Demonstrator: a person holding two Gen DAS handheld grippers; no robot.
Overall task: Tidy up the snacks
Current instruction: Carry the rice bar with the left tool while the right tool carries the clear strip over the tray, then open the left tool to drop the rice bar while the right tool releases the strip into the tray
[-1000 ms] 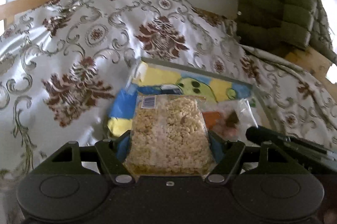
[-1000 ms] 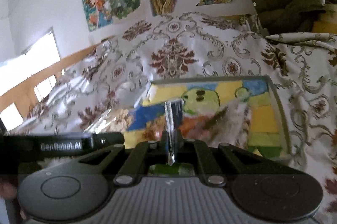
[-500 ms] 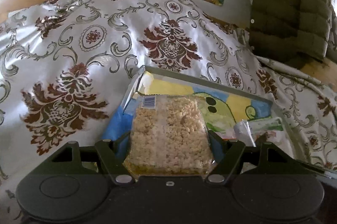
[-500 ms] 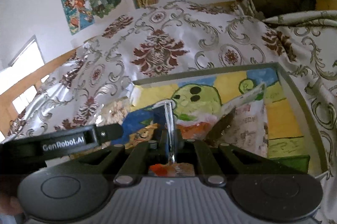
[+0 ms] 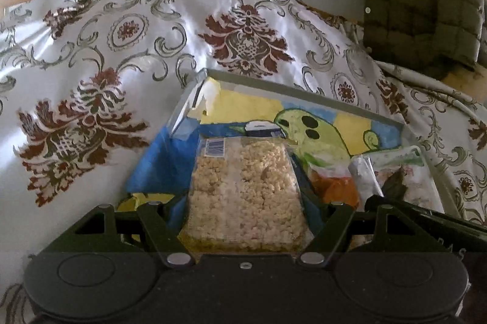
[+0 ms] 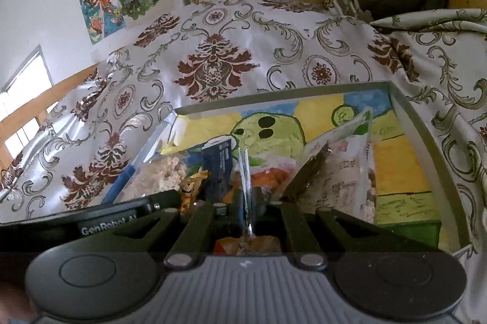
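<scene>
In the left wrist view, your left hand-held gripper is clamped across the clear puffed-rice snack pack, its long axis running straight ahead toward the tray, whose near-left corner lies directly below and ahead; only a barcode sticker shows, nothing legible. In the right wrist view, your right hand-held gripper is pinched together on the thin seam of a clear packet, hanging over the tray's middle among other packets. "GenRobot.AI" reads on the other gripper's body.
</scene>
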